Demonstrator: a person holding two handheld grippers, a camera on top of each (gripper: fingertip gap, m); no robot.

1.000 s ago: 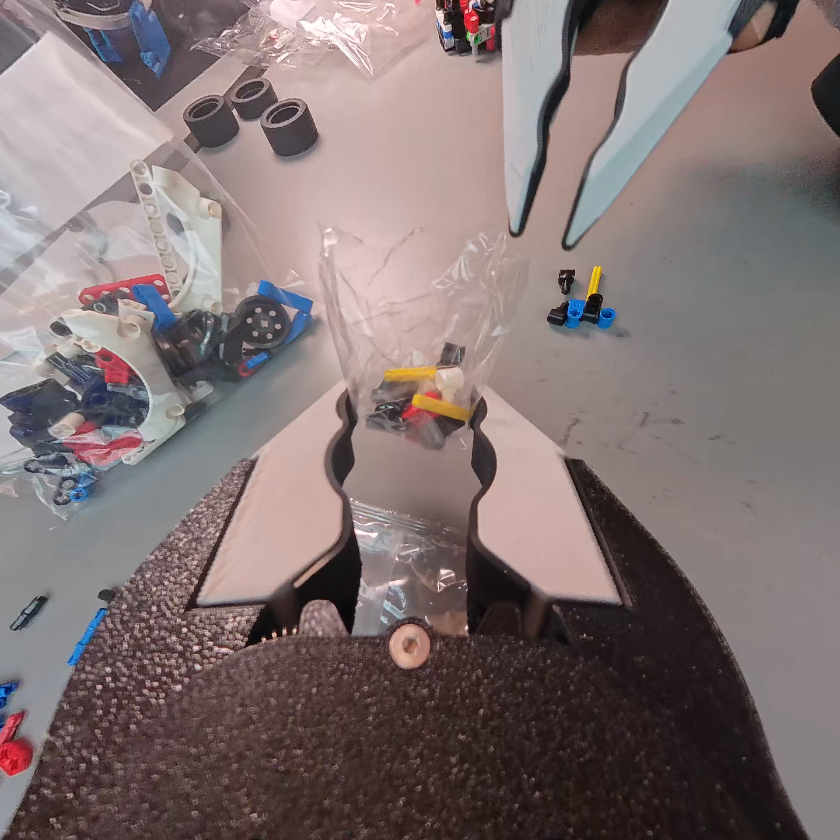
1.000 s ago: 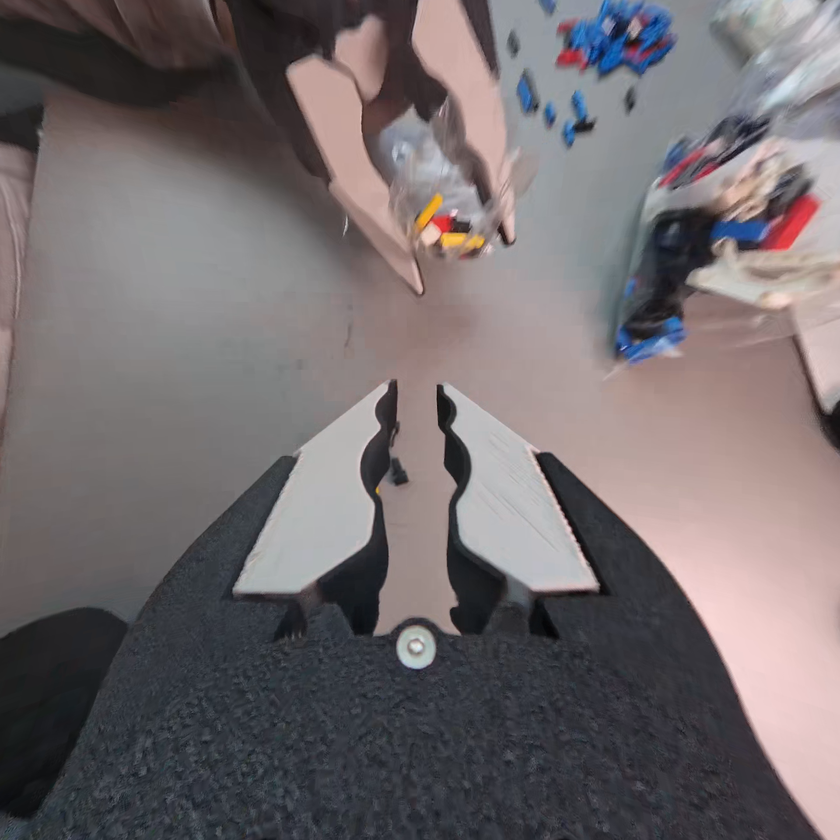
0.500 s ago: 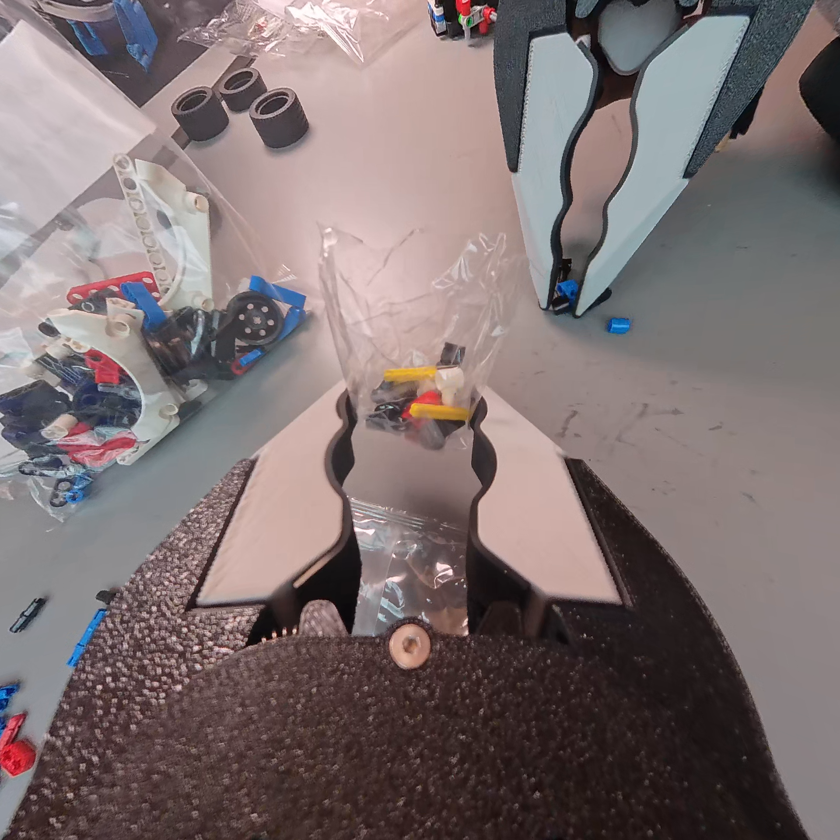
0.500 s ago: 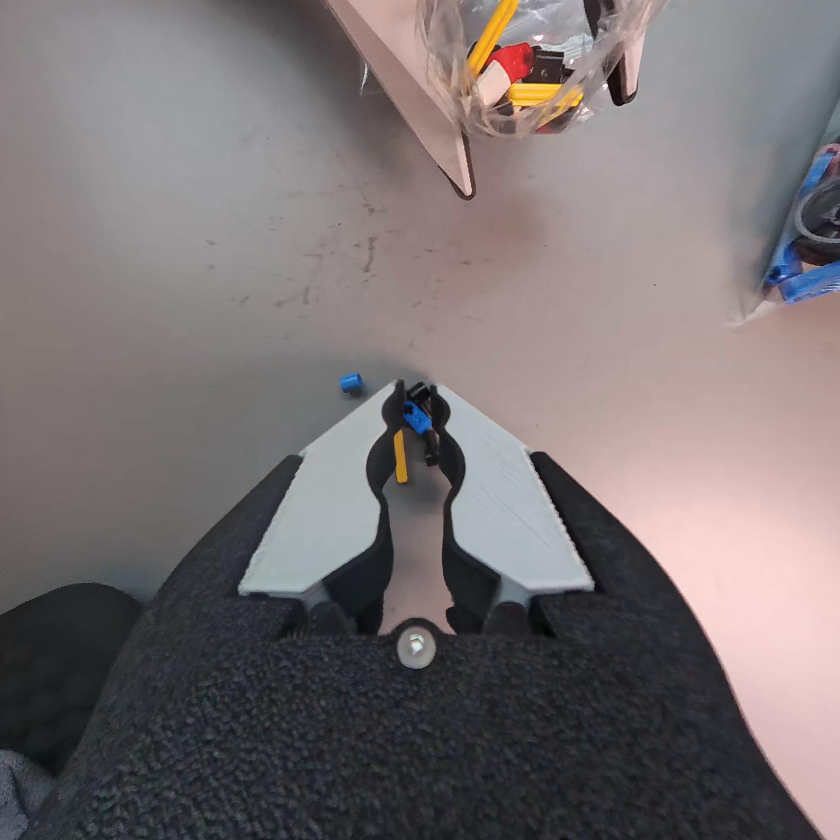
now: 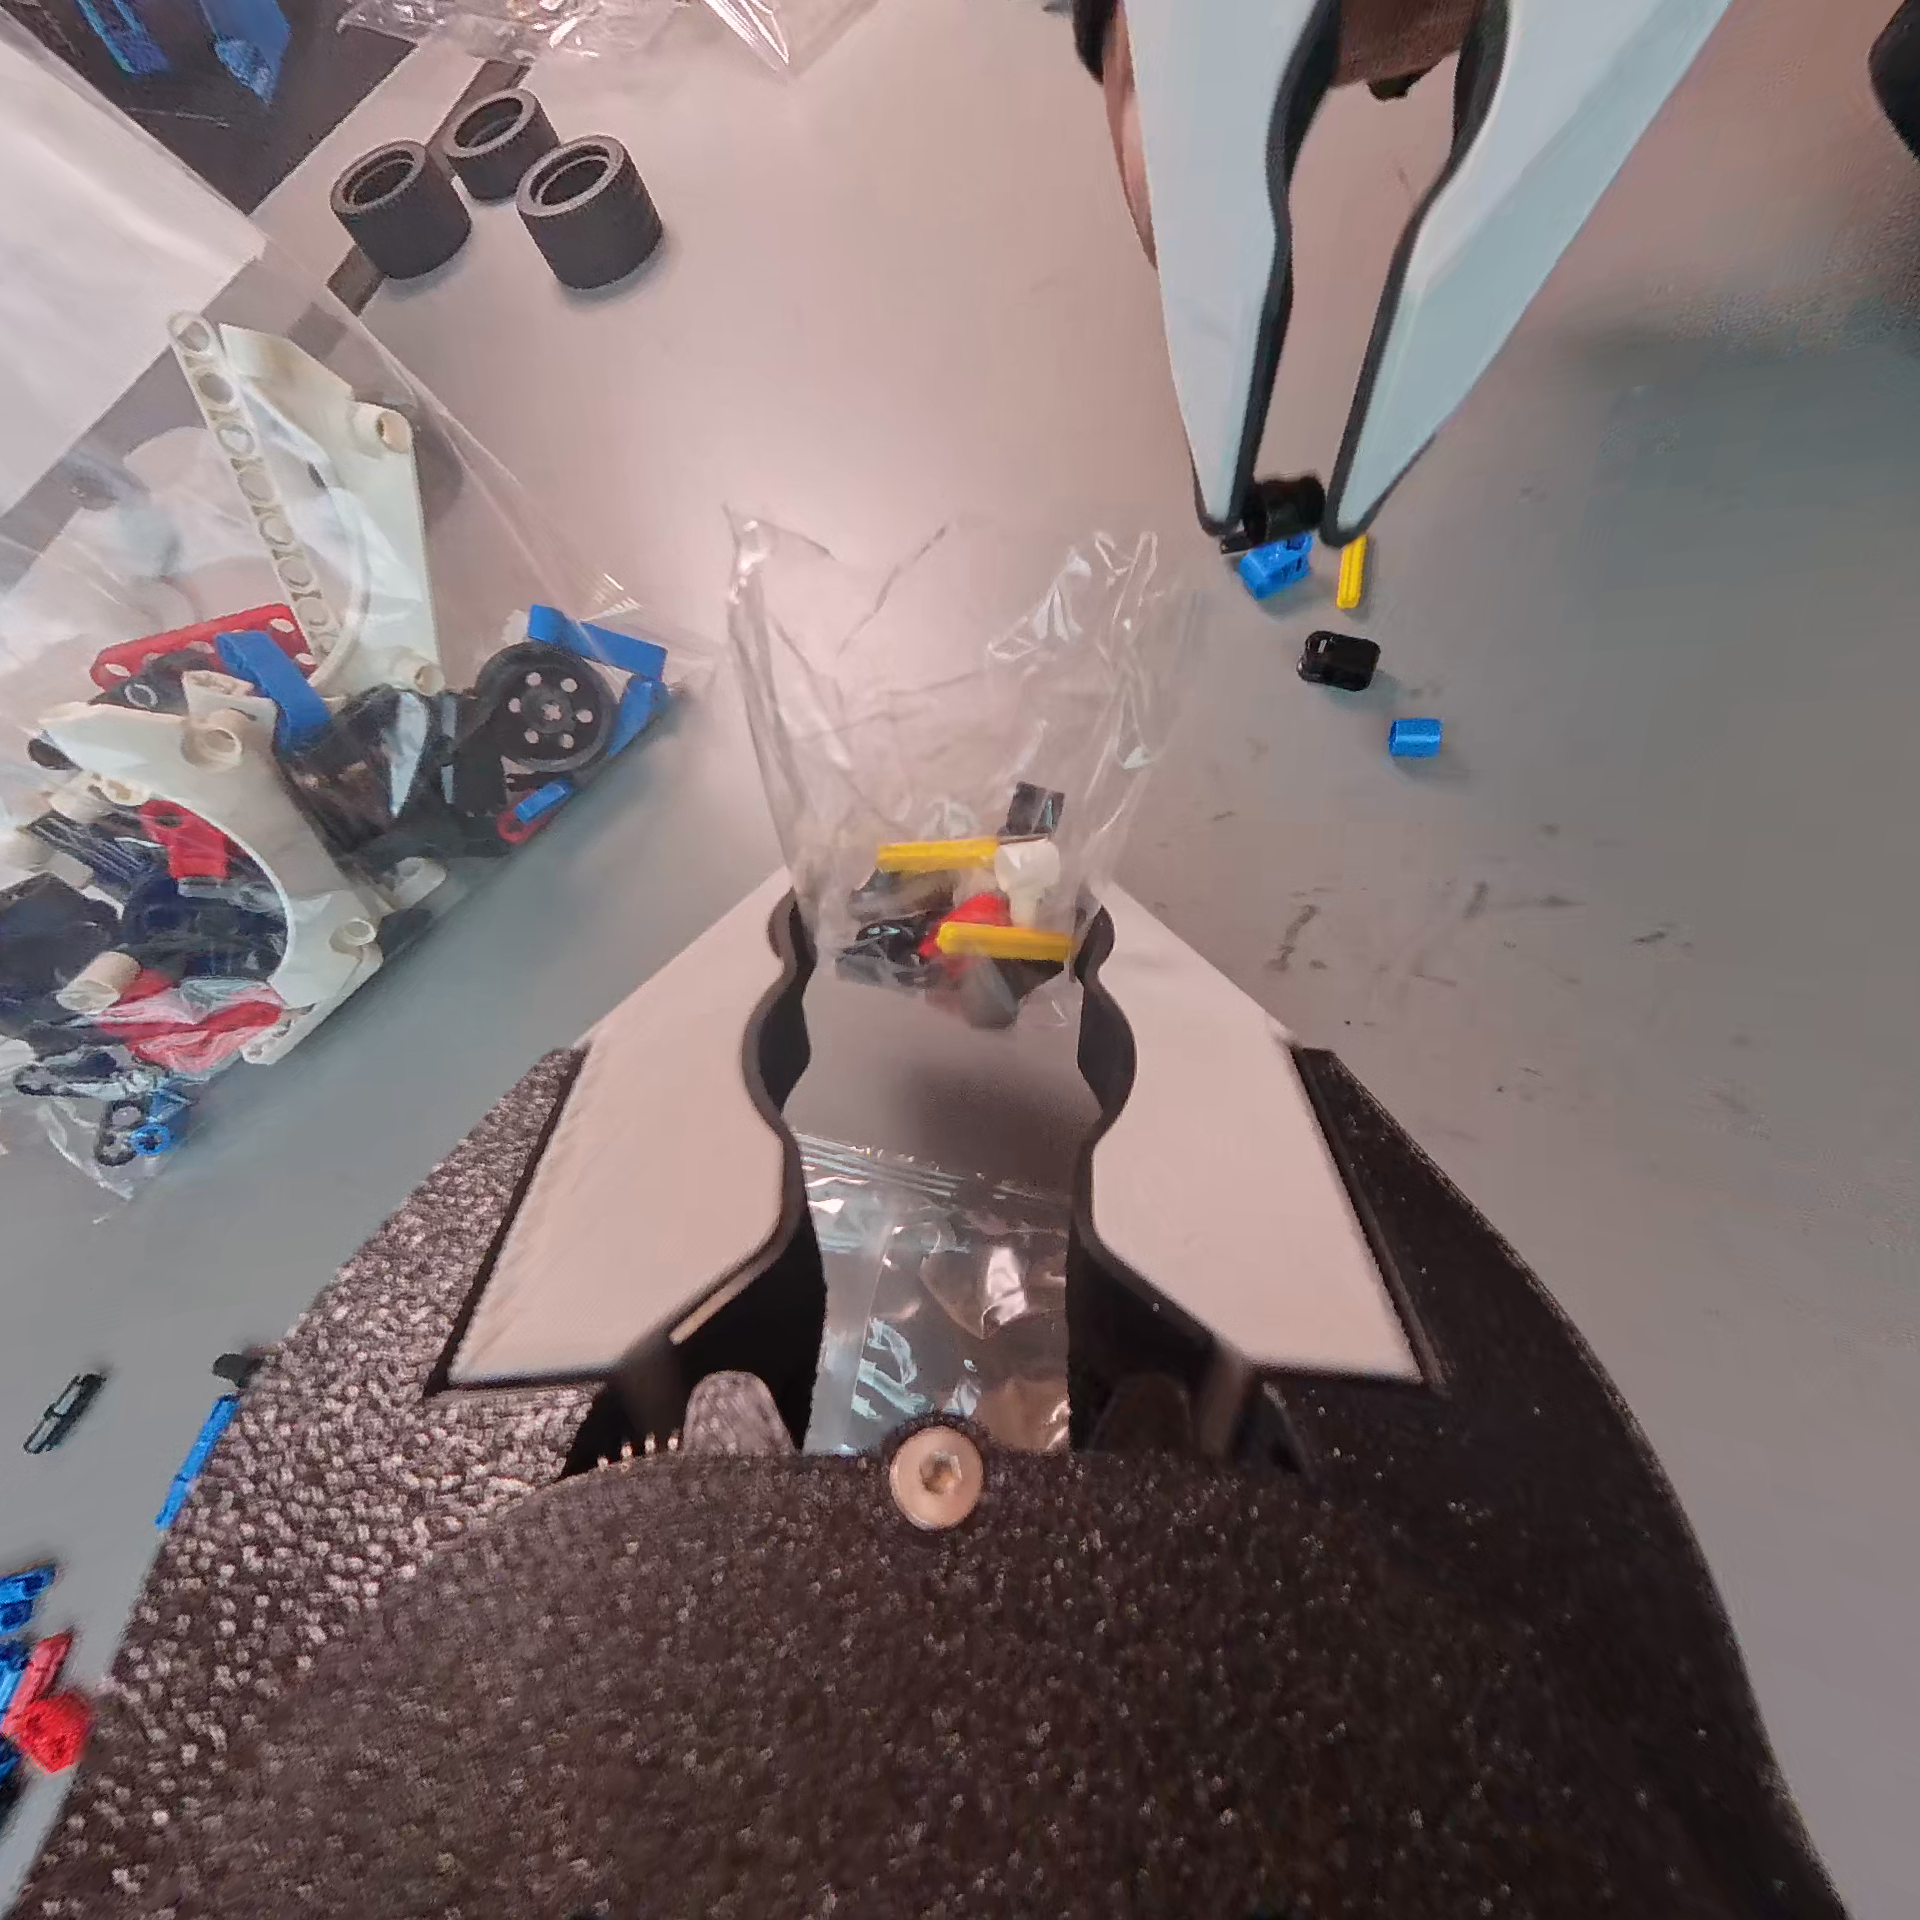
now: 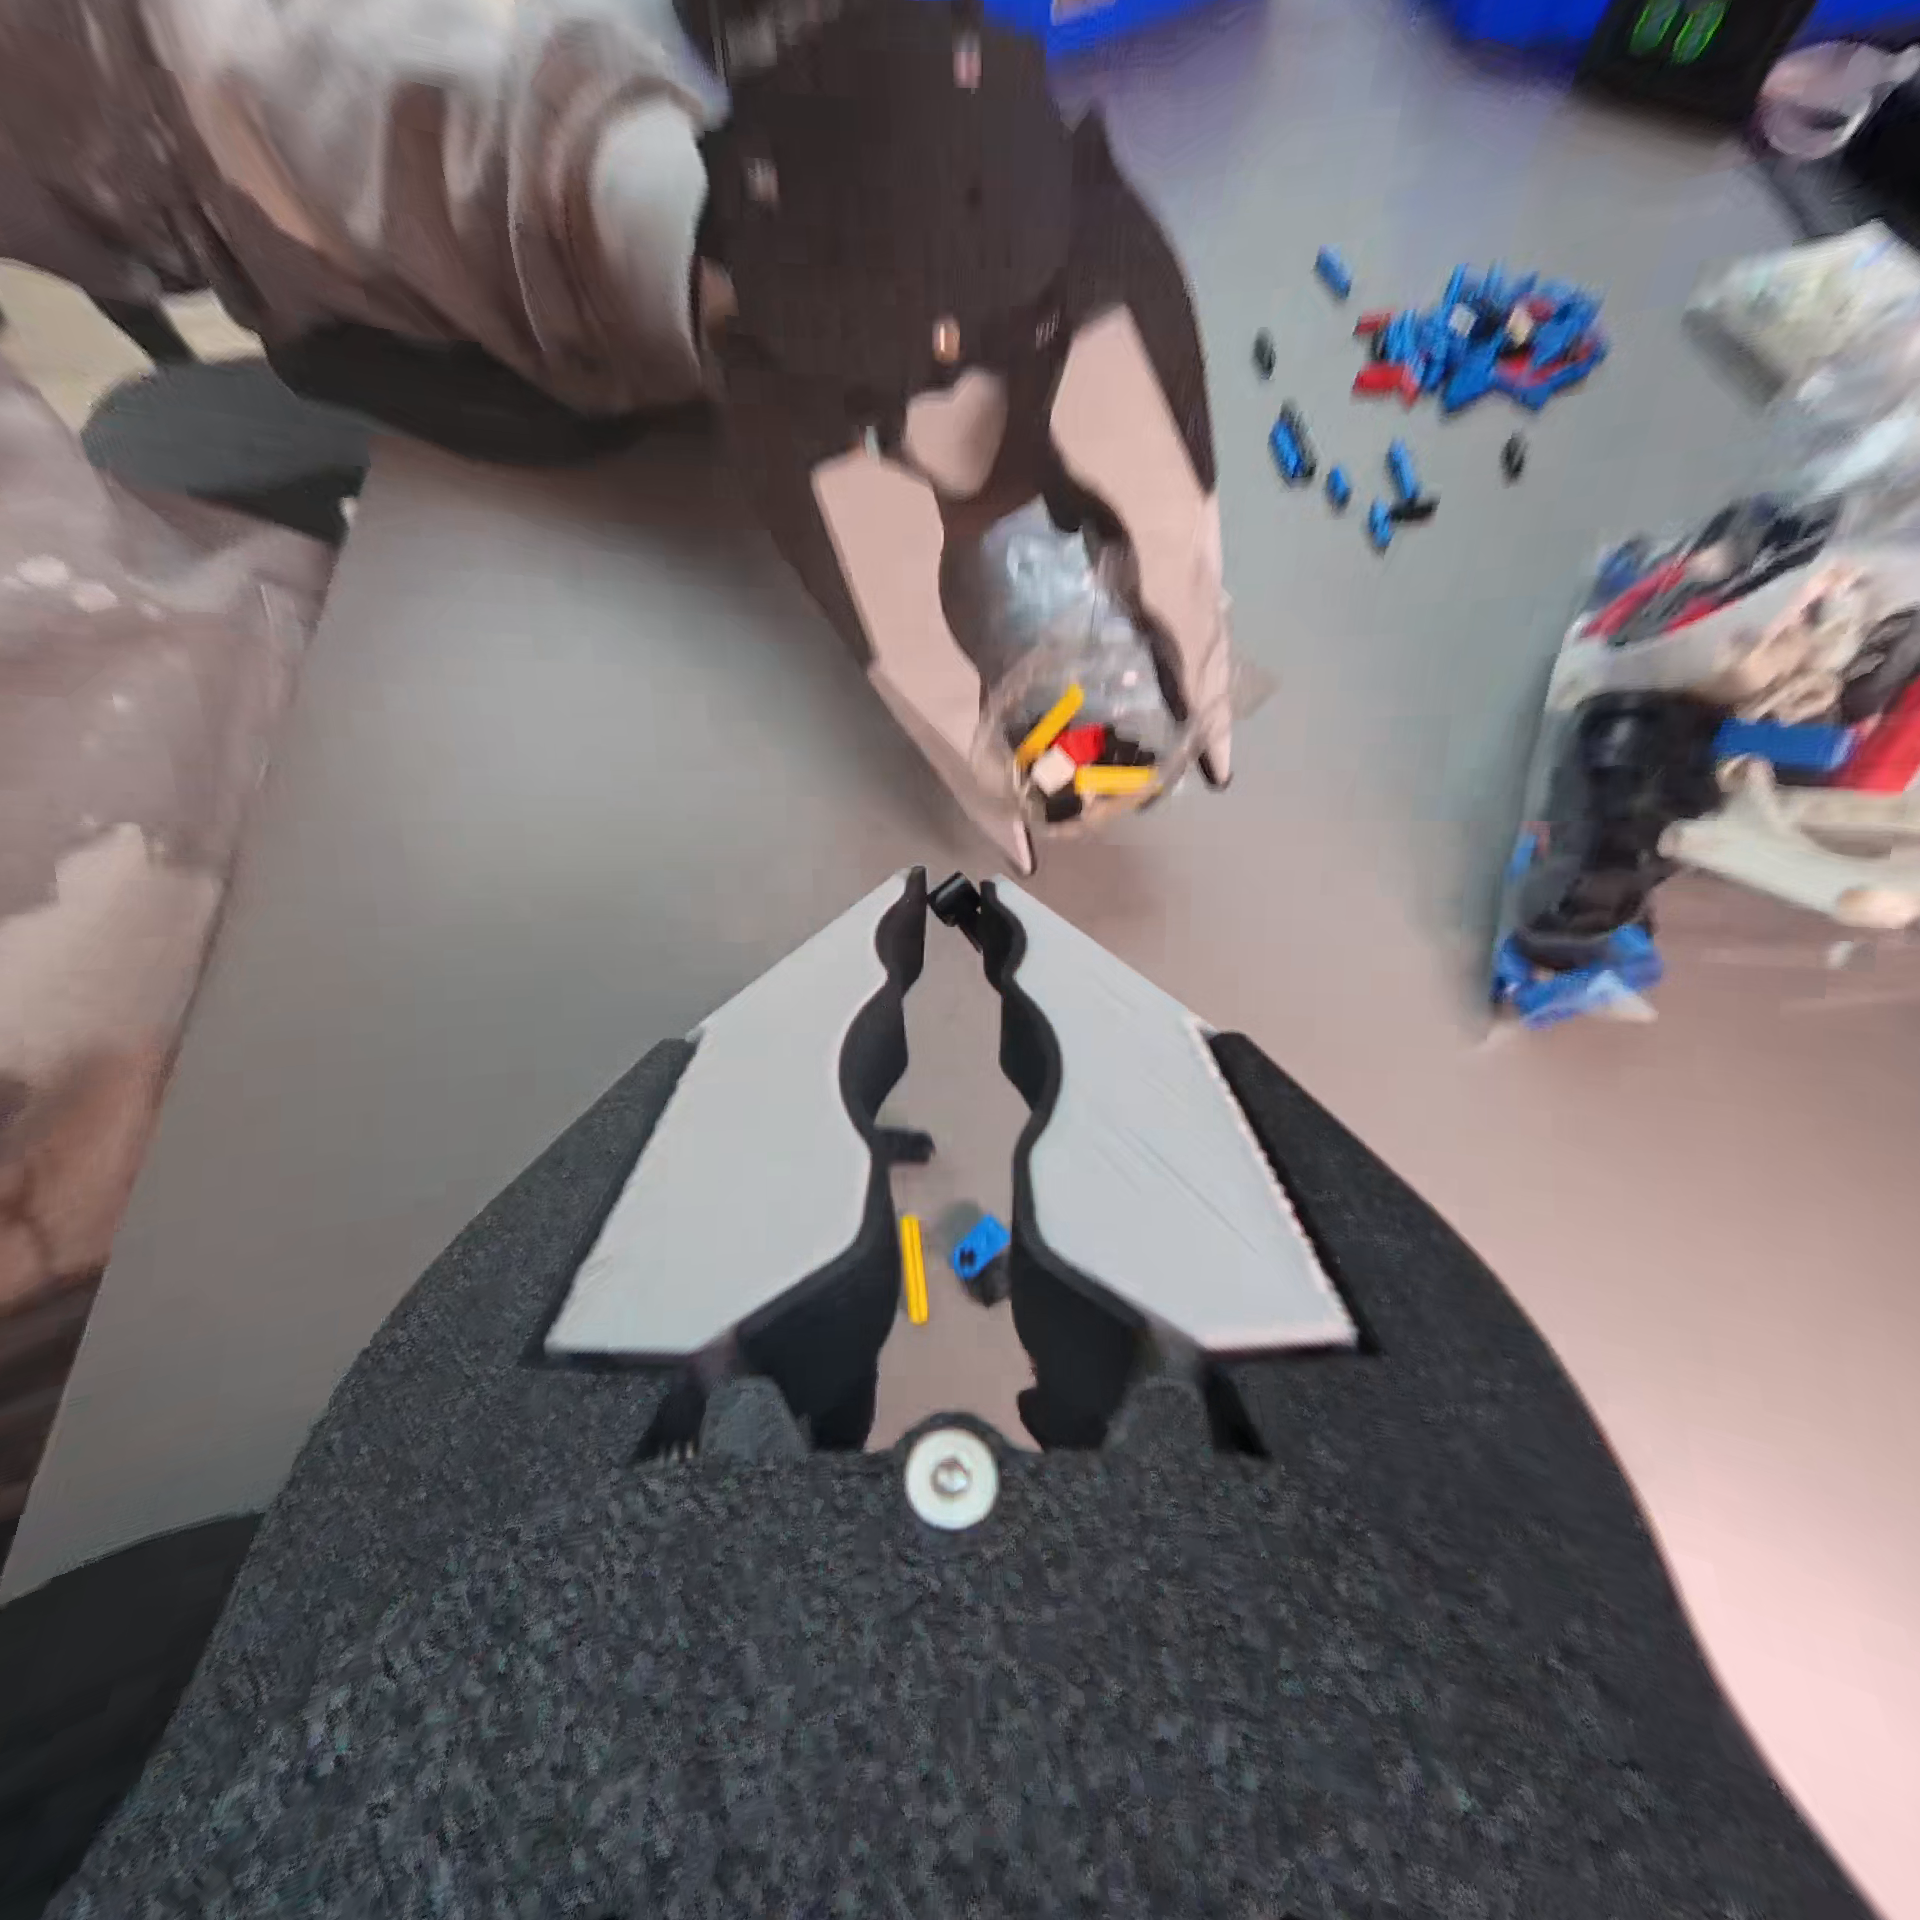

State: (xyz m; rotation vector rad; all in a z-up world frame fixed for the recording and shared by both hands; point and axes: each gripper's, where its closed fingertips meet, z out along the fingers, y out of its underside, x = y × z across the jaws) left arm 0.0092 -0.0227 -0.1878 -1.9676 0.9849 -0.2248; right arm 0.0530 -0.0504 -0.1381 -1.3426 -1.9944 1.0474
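My left gripper [image 5: 940, 925] is shut on a small clear bag [image 5: 935, 727] that stands with its mouth open upward. The bag holds yellow, red, white and black small pieces. It also shows in the right wrist view [image 6: 1081, 748]. My right gripper [image 6: 951, 891] is shut on a small black piece [image 6: 951, 900] at its tips. In the left wrist view this gripper [image 5: 1280, 520] hangs just right of the bag's mouth, a little above the table. Below it lie a blue piece [image 5: 1273, 566], a yellow pin [image 5: 1351, 569], a black piece [image 5: 1338, 658] and a small blue piece [image 5: 1414, 736].
A large clear bag of white, blue, red and black parts [image 5: 208, 779] lies at the left. Three black tyres [image 5: 499, 187] stand behind it. Loose blue and red pieces [image 6: 1475, 348] lie scattered past the left gripper. A person's hand [image 6: 416, 208] holds that gripper. My hands' fingertips stand some 7 cm from each other.
My right gripper came down on the loose pieces, shut on the black piece and lifted it toward the bag. The blue and yellow pieces stayed on the table. The left gripper held still.
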